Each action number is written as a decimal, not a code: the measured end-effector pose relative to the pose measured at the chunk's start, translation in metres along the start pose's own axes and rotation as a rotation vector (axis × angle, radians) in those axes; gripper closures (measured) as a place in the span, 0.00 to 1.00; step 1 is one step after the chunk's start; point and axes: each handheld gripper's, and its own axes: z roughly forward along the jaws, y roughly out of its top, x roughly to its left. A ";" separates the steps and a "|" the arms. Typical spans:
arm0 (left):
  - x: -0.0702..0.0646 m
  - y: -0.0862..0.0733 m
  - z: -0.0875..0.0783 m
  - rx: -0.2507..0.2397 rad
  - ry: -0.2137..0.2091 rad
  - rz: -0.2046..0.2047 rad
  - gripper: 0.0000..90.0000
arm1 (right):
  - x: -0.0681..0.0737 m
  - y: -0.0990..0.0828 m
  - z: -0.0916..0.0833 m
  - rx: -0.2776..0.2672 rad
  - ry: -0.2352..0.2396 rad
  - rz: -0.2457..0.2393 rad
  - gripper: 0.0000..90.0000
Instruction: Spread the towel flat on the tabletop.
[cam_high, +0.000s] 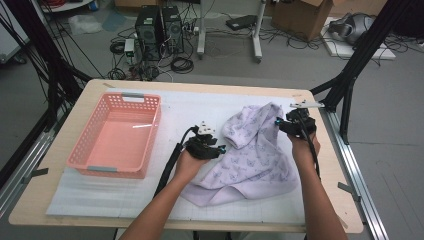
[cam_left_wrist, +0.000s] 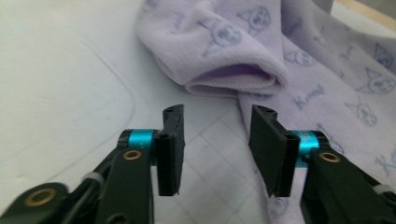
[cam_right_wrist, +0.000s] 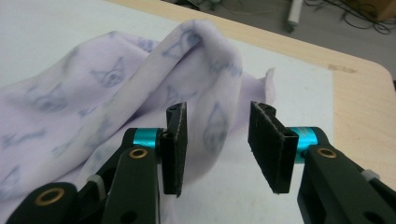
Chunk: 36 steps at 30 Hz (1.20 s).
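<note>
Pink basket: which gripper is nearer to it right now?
Left. The left gripper sits just right of the pink basket, at the purple cloth's near edge; the right gripper is beyond the cloth.

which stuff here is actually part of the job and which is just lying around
In the job:
- lilac printed garment, crumpled on the white mat
- left gripper, jaws open beside the garment's sleeve
- right gripper, jaws open at its far edge

Lying about:
- pink basket, nothing in it, left on the mat
- computer towers, cables and cardboard box on the floor beyond the table
</note>
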 end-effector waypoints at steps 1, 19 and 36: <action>-0.002 0.000 0.003 0.007 -0.012 -0.006 0.56 | 0.000 -0.004 -0.005 -0.009 0.004 0.001 0.63; 0.006 0.006 -0.002 0.008 0.097 0.003 0.94 | -0.006 -0.081 -0.036 -0.026 0.116 0.084 0.63; 0.053 -0.012 -0.054 -0.178 0.214 -0.157 0.67 | 0.049 -0.081 0.010 0.113 0.401 0.048 0.51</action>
